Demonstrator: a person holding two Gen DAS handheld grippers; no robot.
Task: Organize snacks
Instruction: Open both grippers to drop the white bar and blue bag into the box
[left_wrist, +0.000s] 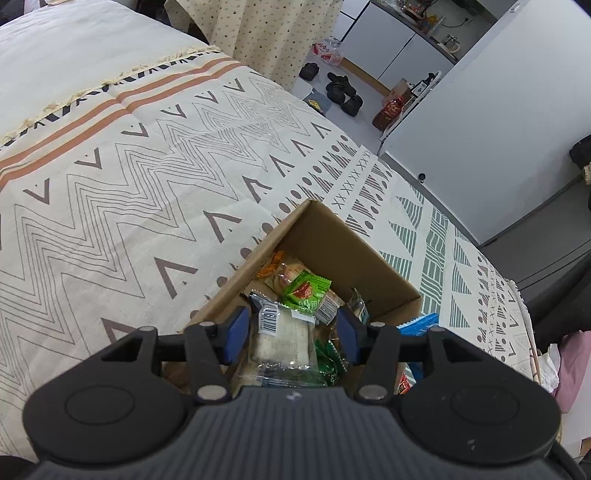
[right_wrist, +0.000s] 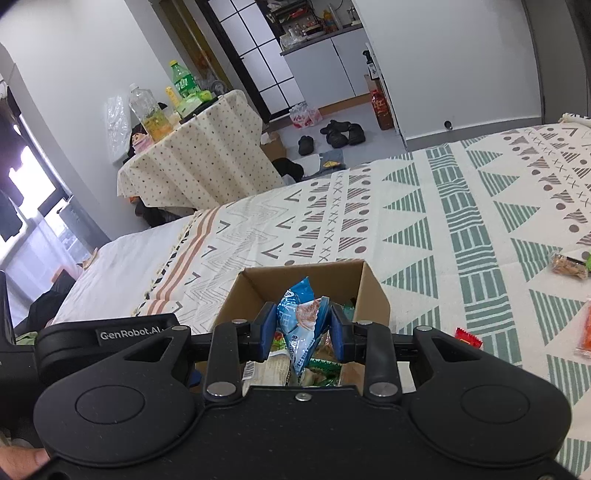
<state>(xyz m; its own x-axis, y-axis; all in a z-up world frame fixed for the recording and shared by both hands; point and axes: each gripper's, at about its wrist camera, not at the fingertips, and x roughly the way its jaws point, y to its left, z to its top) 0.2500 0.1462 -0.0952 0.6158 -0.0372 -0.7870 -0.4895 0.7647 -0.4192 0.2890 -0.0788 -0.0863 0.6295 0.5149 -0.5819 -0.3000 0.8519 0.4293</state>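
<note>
At lower centre, one cardboard box (right_wrist: 373, 295) of snacks sits on the bed (right_wrist: 461, 221). Right gripper (right_wrist: 303, 328) pinches one blue packet (right_wrist: 301, 317) above it; left gripper (left_wrist: 293, 338) gapes empty. Three packets (right_wrist: 569, 264) lie at right.

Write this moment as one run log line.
left tool: open over box | right tool: shut on blue packet | loose snacks on bedspread

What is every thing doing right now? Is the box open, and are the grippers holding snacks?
Box: open on top, partly filled with snacks.
Left gripper: open above the box, a clear packet lying between its pads, not pinched.
Right gripper: shut on a blue packet, over the box.
Loose snacks: lying on the bedspread, outside the box.
</note>
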